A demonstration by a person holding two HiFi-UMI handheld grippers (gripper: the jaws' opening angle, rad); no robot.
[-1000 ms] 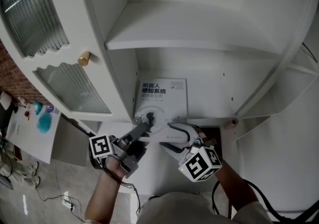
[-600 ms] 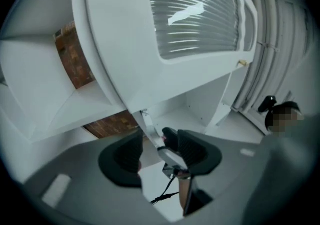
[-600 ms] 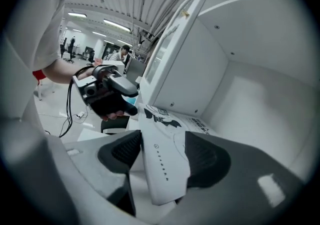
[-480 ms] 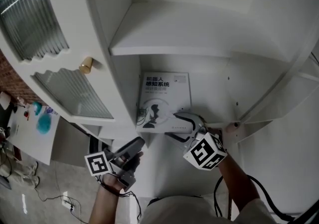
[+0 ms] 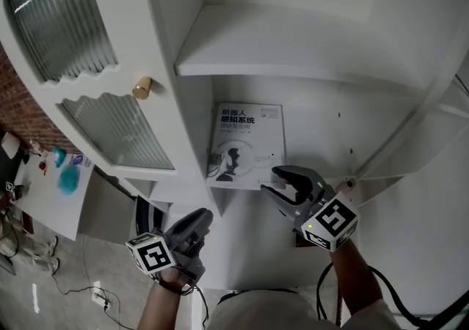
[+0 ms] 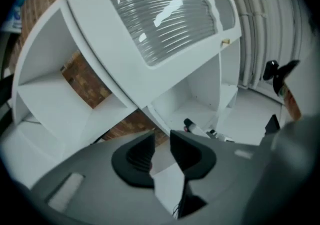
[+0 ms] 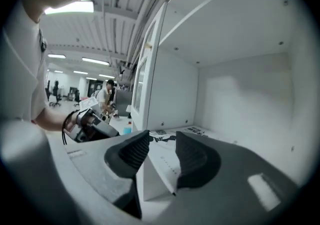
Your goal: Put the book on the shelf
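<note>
The book [image 5: 245, 147], white with dark print on its cover, lies flat on the lower shelf [image 5: 308, 134] of a white cabinet, against the left wall. My right gripper [image 5: 282, 183] hovers just off the book's near right corner. Its jaws have just been closing; they stand apart with nothing between them. In the right gripper view the book [image 7: 167, 138] lies just beyond the right gripper [image 7: 162, 151]. My left gripper [image 5: 199, 220] is drawn back below the shelf at lower left. Its jaws have also just been closing and a narrow, empty gap remains.
An upper shelf [image 5: 293, 42] overhangs the book's compartment. To the left the cabinet door [image 5: 66, 20] with ribbed glass and a gold knob [image 5: 141, 87] stands open. A table with papers [image 5: 51, 189] is at far left on the floor.
Both grippers have come away from the book's near edge: the left has dropped back to the lower left, the right has shifted right. The book stays flat on the shelf.
</note>
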